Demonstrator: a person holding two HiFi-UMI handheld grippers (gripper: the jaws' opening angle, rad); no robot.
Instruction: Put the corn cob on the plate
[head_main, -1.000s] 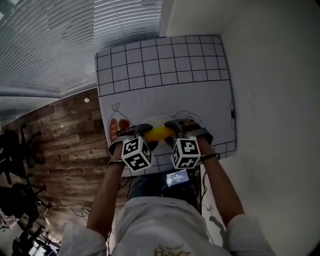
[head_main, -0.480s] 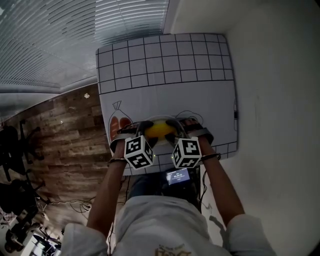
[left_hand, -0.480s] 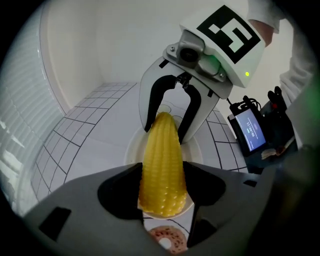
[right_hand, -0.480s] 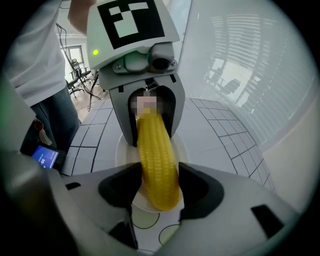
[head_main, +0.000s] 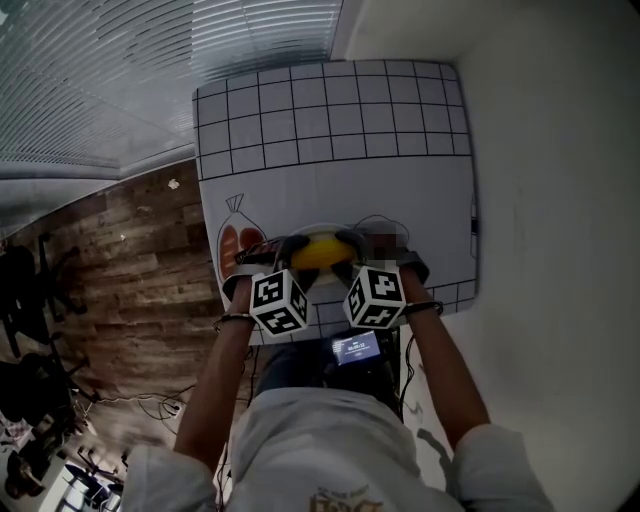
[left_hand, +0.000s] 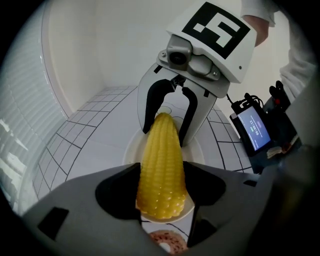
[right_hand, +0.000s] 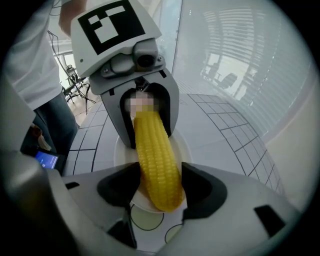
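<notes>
A yellow corn cob (head_main: 318, 255) hangs level just over the white plate (head_main: 322, 229) at the mat's near edge, with one gripper on each end. My left gripper (left_hand: 161, 195) is shut on the thick end (left_hand: 160, 165), both jaws against the kernels. At the other end, my right gripper (right_hand: 160, 187) grips the cob (right_hand: 157, 160). Its jaws have just been opening a little, with the cob still between them and no gap showing. The plate's rim (left_hand: 131, 150) shows beneath the cob. Each gripper faces the other across the plate.
The plate sits on a white mat with a black grid (head_main: 330, 110) and drawn outlines. An orange item (head_main: 235, 250) lies left of the plate, and a brown ring-shaped item (left_hand: 162, 242) sits below my left jaws. A lit phone screen (head_main: 355, 350) is at the near table edge.
Both grippers and the cob stay in place over the plate. Only the head view has shifted slightly.
</notes>
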